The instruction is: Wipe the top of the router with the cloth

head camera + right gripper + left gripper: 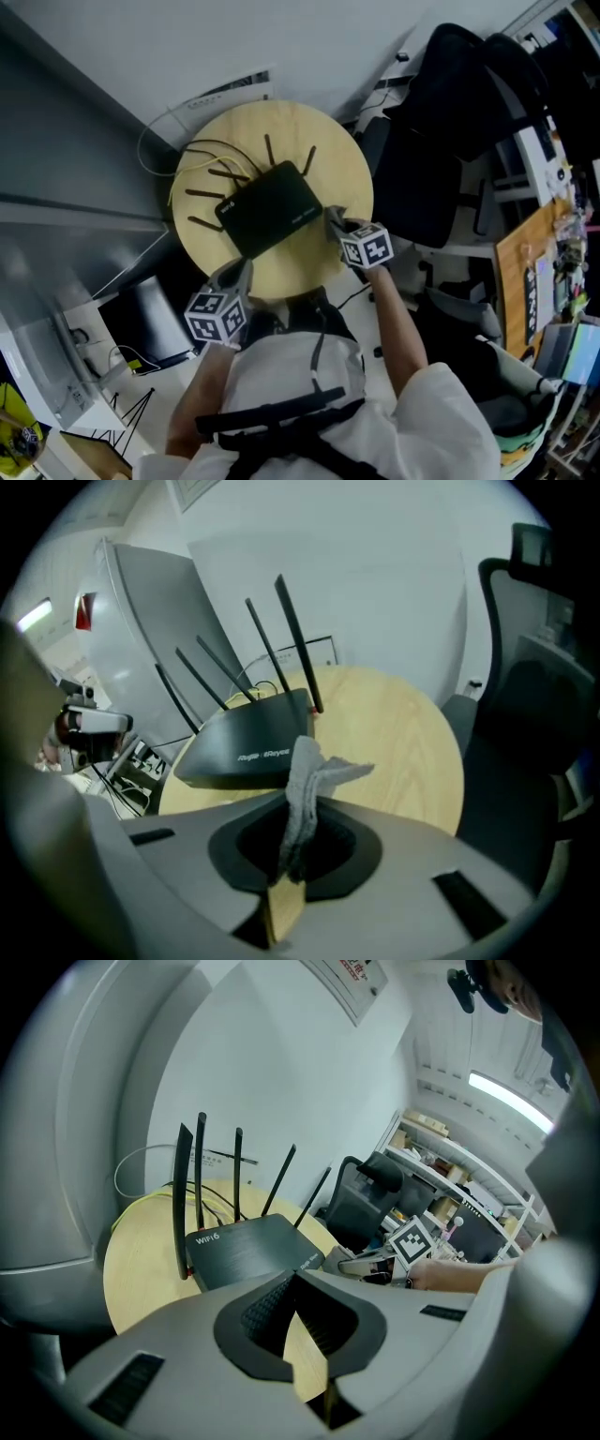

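Observation:
A black router (270, 208) with several upright antennas lies in the middle of a round wooden table (347, 169). My right gripper (335, 218) is at the router's right front corner, shut on a grey cloth (305, 771) that sticks up out of its jaws just short of the router (248, 742). My left gripper (234, 278) hovers at the table's near edge, in front of the router (248, 1246). Its pads (272, 1302) meet at the tips with nothing between them. The right gripper (370, 1262) also shows in the left gripper view.
Yellow and white cables (202, 155) trail off the table's far left side. A black office chair (441, 141) stands right of the table, with a cluttered desk (539, 272) beyond. A grey partition (66, 141) runs along the left.

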Motion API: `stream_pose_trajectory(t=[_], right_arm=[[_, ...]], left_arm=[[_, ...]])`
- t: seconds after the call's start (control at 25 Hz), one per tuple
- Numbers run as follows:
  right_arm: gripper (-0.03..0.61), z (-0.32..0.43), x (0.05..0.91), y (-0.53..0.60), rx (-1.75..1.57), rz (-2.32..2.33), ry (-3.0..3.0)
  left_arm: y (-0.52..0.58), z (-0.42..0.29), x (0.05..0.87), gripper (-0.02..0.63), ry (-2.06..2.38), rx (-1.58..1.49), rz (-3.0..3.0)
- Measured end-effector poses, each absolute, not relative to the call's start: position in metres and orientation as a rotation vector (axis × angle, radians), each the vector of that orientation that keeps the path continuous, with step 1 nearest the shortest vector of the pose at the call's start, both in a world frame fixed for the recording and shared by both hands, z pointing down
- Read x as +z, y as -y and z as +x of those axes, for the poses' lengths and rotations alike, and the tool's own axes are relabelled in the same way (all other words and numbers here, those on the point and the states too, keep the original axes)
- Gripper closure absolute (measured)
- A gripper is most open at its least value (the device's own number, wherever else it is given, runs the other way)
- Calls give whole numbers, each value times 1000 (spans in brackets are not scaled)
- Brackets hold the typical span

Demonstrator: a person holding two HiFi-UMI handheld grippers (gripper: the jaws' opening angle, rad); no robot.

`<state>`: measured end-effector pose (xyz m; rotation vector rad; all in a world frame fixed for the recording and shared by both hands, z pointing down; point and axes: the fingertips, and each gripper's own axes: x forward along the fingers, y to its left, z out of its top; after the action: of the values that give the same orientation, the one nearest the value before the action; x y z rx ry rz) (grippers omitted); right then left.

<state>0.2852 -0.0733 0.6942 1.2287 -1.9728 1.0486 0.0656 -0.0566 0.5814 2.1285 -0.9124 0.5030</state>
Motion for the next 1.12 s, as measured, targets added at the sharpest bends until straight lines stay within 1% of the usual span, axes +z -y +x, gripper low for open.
stream_pose_trajectory(t=[0.12,0.36,0.52,0.72,1.12], right_arm=[[561,267,703,79,1118,1212,1983],[561,235,708,81,1156,1147,2059],[561,215,710,77,1268,1151,2094],[561,200,707,75,1454,1283,2114],[561,147,704,61,1468,1347,2139]], left_arm=[[58,67,583,626,928,508,2116],[58,64,583,625,966,518,2101],[47,51,589,626,941,536,2103],[32,28,590,626,887,564,2118],[23,-18,589,626,832,583,2160]])
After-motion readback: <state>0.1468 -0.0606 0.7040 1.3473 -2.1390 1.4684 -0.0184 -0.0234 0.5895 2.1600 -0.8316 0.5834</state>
